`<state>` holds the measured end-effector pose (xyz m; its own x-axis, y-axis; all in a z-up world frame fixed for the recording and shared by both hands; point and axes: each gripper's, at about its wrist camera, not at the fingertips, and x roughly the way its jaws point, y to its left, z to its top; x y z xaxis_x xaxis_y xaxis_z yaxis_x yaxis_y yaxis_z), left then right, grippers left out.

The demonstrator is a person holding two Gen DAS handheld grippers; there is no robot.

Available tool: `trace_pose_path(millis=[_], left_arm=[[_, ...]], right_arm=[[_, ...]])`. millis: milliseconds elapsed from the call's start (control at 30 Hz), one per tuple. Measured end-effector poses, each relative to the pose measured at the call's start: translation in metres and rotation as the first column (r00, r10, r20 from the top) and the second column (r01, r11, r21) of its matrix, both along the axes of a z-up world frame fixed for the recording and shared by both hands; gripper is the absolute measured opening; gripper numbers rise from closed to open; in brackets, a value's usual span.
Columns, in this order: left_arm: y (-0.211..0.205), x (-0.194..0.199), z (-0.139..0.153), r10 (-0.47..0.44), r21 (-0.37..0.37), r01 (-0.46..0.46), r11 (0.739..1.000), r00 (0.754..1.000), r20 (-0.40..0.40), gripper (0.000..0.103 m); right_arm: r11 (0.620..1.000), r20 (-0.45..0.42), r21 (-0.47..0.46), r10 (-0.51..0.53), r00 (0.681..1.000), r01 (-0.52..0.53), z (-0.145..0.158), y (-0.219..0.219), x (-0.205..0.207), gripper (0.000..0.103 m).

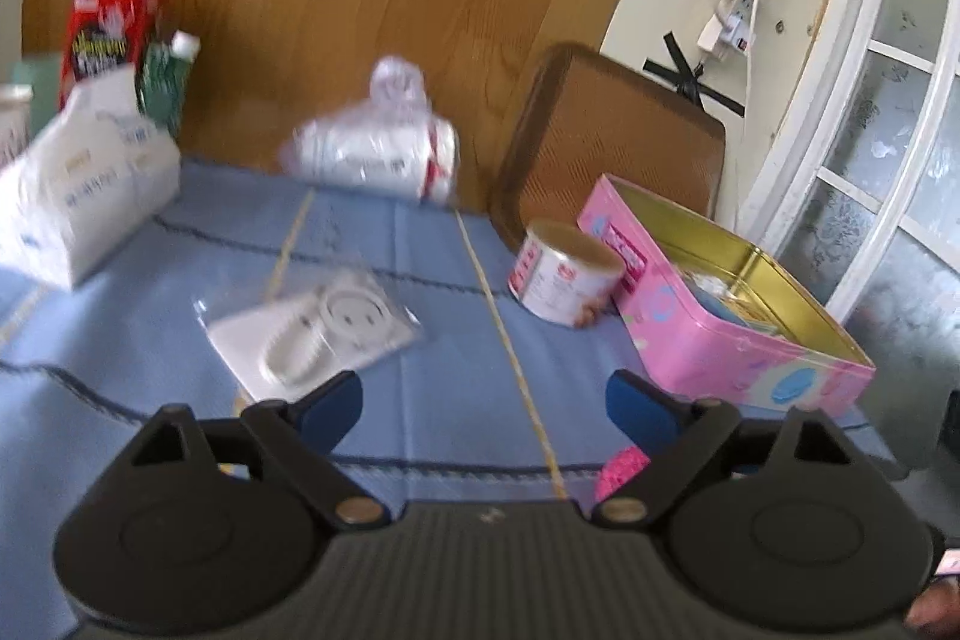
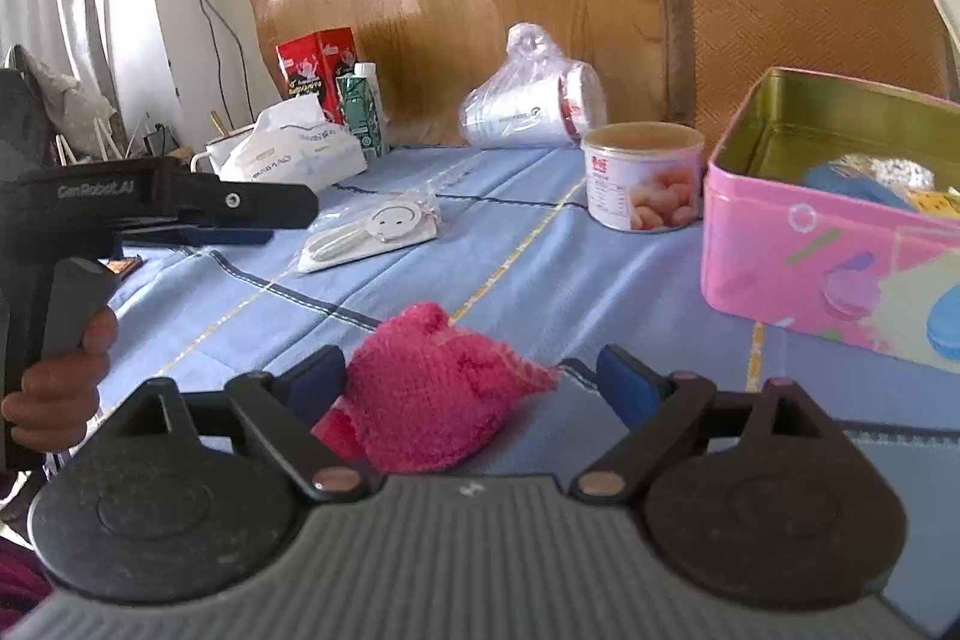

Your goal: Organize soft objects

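A pink fluffy cloth (image 2: 432,388) lies on the blue tablecloth (image 2: 540,256), between the spread fingers of my right gripper (image 2: 474,382), which is open around it. Its edge shows in the left wrist view (image 1: 621,469) by the right finger. My left gripper (image 1: 483,400) is open and empty above the cloth-covered table (image 1: 150,328); it also shows from the side in the right wrist view (image 2: 240,220). A pink tin box (image 2: 840,244), lid off, holds a blue soft item (image 2: 852,181) and other small things; it appears in the left wrist view (image 1: 732,316) too.
A peach can (image 2: 645,178) stands left of the tin. A packaged white item with a smiley face (image 2: 372,232), a tissue pack (image 2: 294,154), a bag of paper cups (image 2: 528,106), a red box (image 2: 315,67) and a green carton (image 2: 363,106) lie further back. A chair (image 2: 798,22) stands behind.
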<state>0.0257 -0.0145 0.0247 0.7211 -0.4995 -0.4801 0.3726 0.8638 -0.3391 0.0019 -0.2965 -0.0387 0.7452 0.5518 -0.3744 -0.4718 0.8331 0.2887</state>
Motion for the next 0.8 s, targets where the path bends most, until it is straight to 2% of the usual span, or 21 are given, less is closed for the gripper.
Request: trace_pose_path(millis=[333,633,800], left_arm=[[-0.016,-0.003,-0.005,-0.070,0.018,0.071,0.997,0.997,-0.024,0.091],[-0.013,0.001,-0.007,-0.108,-0.034,0.106,0.994,0.993,-0.055,0.090],[-0.013,0.002,-0.008,-0.128,-0.050,0.125,0.991,0.990,-0.060,0.086]], right_arm=[[0.999,0.023,0.042,-0.030,0.999,0.029,0.000,-0.012,-0.008,0.093],[0.999,0.019,0.029,-0.015,1.000,0.014,-0.002,-0.007,-0.008,0.093],[1.000,0.009,0.019,-0.002,1.000,0.002,-0.003,-0.004,-0.008,0.093]])
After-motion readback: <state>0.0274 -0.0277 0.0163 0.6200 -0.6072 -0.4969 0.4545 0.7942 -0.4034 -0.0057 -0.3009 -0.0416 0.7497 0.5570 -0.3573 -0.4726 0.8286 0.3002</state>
